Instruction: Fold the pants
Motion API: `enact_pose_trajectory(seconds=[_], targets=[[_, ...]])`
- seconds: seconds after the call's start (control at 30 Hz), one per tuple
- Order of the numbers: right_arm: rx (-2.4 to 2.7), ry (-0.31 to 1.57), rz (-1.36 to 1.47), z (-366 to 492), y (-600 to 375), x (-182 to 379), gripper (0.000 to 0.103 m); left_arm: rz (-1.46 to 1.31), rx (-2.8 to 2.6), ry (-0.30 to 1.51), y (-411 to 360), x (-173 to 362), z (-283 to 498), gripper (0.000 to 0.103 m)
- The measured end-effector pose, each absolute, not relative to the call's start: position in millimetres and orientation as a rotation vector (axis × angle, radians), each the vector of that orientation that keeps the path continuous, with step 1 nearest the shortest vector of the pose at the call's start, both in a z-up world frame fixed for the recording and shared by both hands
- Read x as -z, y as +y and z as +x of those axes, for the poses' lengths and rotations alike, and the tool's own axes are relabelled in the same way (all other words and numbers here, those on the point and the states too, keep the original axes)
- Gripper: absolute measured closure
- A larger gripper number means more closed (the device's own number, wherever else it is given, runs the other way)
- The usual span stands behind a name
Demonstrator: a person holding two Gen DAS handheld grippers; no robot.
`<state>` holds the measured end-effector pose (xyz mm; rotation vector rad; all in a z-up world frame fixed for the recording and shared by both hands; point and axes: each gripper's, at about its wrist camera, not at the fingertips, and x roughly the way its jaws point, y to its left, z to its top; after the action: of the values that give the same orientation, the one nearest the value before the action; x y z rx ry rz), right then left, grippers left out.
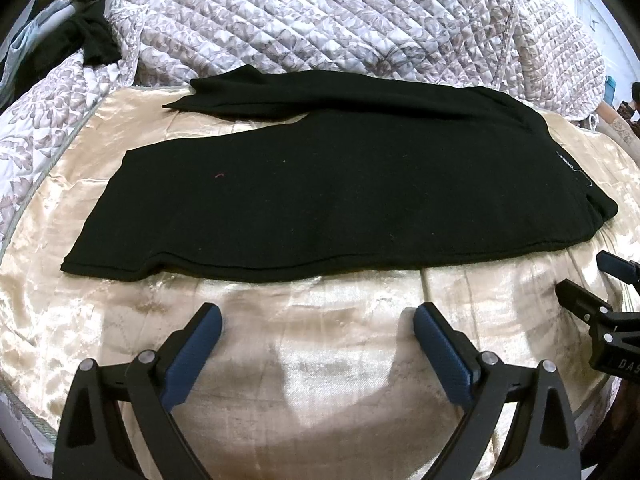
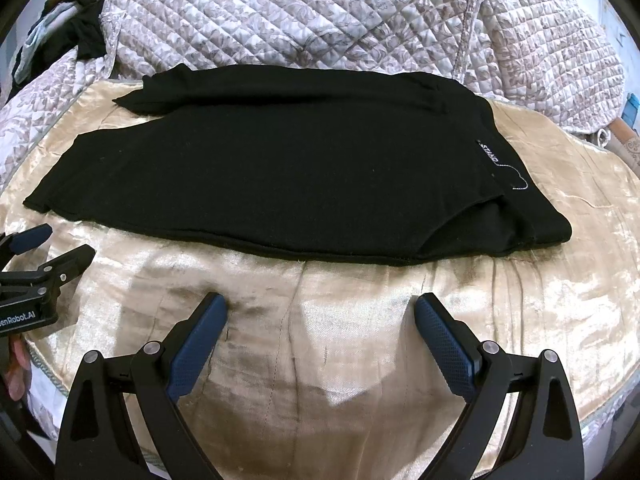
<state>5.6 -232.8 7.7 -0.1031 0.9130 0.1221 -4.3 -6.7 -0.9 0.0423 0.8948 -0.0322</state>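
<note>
Fingers wide on left gripper [image 1: 316, 320] & right gripper [image 2: 322, 312]; pants [image 2: 260, 184] lie crosswise, waistband right.

Shiny beige satin sheet [image 1: 320, 344], quilted floral bedspread [image 1: 320, 20] behind, dark clothes heap [image 1: 92, 36] far left

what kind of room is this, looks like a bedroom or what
Most likely a bedroom. The black pants lie flat on a shiny beige bedspread, with a quilted floral comforter heaped behind them and more clothes piled at the far left.
</note>
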Motion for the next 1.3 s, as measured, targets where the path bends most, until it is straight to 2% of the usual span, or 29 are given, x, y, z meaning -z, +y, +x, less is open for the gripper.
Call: enact_pose_trajectory(seconds=[1.3], targets=[[-0.118, 0.919, -0.111, 5.7, -232.6, -7.8, 0.007, 0.042, 0.034, 0.891, -6.7, 0.9, -4.7, 0.003]])
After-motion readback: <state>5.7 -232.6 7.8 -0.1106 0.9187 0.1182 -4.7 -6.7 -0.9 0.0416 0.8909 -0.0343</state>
